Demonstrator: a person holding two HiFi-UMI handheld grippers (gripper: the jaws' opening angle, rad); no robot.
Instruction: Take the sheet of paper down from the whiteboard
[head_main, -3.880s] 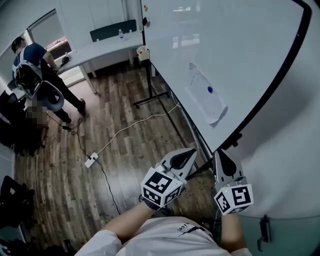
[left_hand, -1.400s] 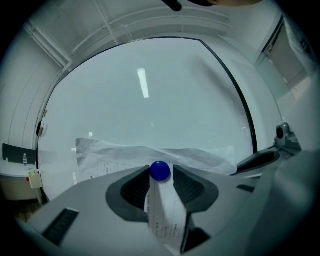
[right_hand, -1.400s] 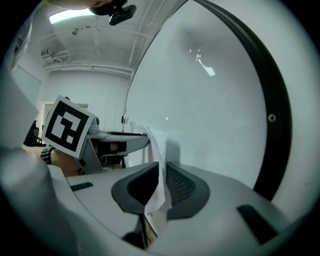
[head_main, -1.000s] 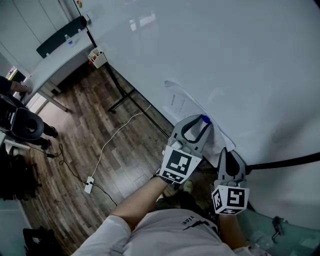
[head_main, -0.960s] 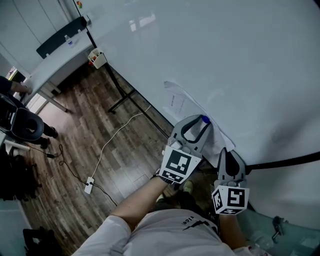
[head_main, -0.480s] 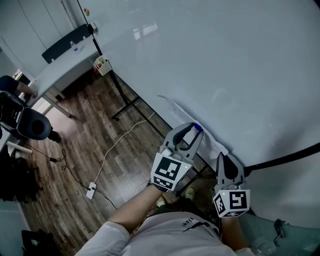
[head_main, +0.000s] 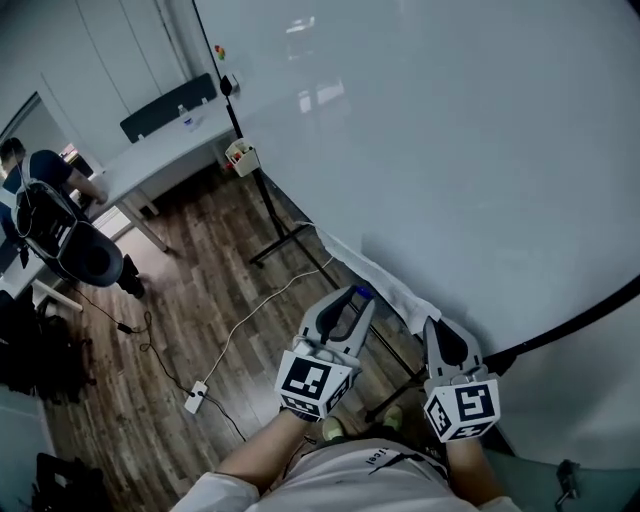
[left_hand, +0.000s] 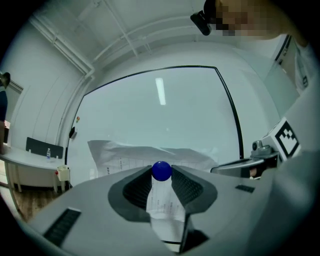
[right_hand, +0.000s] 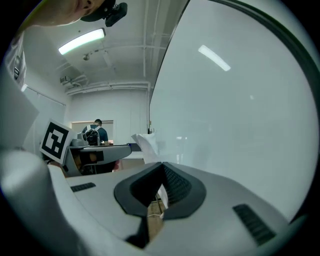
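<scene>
The sheet of paper (head_main: 385, 283) lies crumpled along the whiteboard (head_main: 450, 150), seen nearly edge-on in the head view. My left gripper (head_main: 352, 300) is shut on a round blue magnet (head_main: 362, 294), level, just in front of the sheet. In the left gripper view the magnet (left_hand: 161, 170) sits between the jaw tips, with the wrinkled paper (left_hand: 125, 156) behind it. My right gripper (head_main: 440, 330) is at the sheet's near end. In the right gripper view its jaws meet on a white sliver of the paper (right_hand: 161, 196), whose far part (right_hand: 145, 142) curls off the board (right_hand: 235, 110).
The whiteboard's black stand (head_main: 285, 230) rests on the wood floor, with a white cable and power strip (head_main: 196, 396) beside it. A long desk (head_main: 150, 150) runs at the back left. A person (head_main: 40, 185) and an office chair (head_main: 85, 255) are at far left.
The head view has swung, so the board is now seen more edge-on. Both grippers have moved down and left in the view, the left one still carrying the blue magnet.
</scene>
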